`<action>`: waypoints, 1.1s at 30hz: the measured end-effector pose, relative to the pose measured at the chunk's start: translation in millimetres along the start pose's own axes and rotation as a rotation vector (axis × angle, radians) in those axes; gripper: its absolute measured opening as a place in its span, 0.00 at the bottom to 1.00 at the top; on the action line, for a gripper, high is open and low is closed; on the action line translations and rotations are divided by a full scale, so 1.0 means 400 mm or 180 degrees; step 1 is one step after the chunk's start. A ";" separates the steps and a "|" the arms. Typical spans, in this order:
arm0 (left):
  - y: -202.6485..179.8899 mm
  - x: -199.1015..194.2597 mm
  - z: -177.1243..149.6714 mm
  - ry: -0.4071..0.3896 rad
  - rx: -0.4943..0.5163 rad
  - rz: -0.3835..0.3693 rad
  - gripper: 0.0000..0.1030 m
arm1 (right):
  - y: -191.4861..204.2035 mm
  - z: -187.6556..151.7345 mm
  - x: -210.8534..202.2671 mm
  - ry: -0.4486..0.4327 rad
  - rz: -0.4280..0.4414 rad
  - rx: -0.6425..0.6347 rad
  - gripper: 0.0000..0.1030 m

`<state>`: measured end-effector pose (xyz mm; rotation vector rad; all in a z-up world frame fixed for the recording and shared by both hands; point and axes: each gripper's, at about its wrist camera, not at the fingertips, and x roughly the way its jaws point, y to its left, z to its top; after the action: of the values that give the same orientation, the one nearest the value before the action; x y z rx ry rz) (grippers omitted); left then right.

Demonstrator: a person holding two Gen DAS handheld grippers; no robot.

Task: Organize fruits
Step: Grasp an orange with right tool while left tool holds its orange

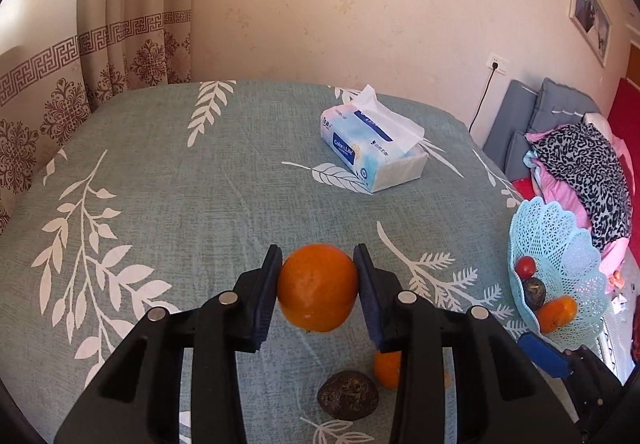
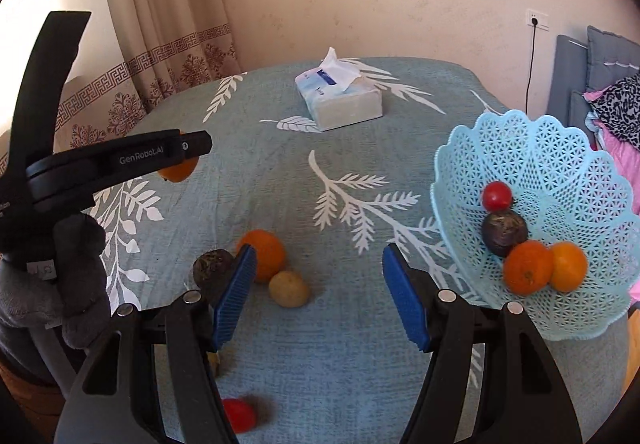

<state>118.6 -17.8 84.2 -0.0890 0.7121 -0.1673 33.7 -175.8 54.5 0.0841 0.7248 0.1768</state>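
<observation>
My left gripper (image 1: 318, 268) is shut on an orange (image 1: 318, 288) and holds it above the table; it also shows in the right wrist view (image 2: 180, 152), with the orange (image 2: 180, 172) under its tip. My right gripper (image 2: 320, 280) is open and empty, low over the table. The light blue lattice basket (image 2: 560, 148) at the right holds two oranges (image 2: 528, 268), a dark passion fruit (image 2: 504, 232) and a red tomato (image 2: 497, 196). On the cloth lie an orange (image 2: 266, 252), a dark passion fruit (image 2: 210, 264), a small yellow fruit (image 2: 289, 289) and a red fruit (image 2: 240, 414).
A tissue pack (image 2: 340, 100) lies at the far middle of the table (image 2: 320, 364), which has a blue-green leaf-print cloth. A curtain (image 2: 160, 24) hangs behind on the left. Cushions and clothes (image 1: 580, 164) are piled at the right beyond the table edge.
</observation>
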 end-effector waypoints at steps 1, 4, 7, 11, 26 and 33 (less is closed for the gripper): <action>0.003 -0.002 0.001 -0.0009 -0.0011 0.0010 0.36 | 0.008 0.004 0.012 0.0025 0.0014 -0.0006 0.65; 0.013 -0.007 0.001 -0.0023 -0.0042 0.0026 0.36 | 0.028 0.014 0.042 0.0091 0.0046 -0.0037 0.65; 0.022 -0.011 0.001 -0.0038 -0.0062 0.0065 0.36 | 0.046 0.023 0.066 0.0124 0.0051 -0.0089 0.65; 0.029 -0.010 -0.001 -0.0060 -0.0068 0.0133 0.36 | 0.064 0.030 0.091 0.0176 0.0083 -0.0137 0.65; 0.051 -0.003 -0.005 -0.0052 -0.0154 0.0152 0.36 | 0.085 0.025 0.183 0.0440 0.0066 -0.0240 0.51; 0.051 0.000 -0.005 -0.0044 -0.0160 0.0152 0.36 | 0.097 0.017 0.190 0.0475 0.0098 -0.0330 0.38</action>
<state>119.7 2.2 79.9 -0.1209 0.7042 -0.1032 88.8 -123.3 15.6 -0.0171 0.8620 0.2516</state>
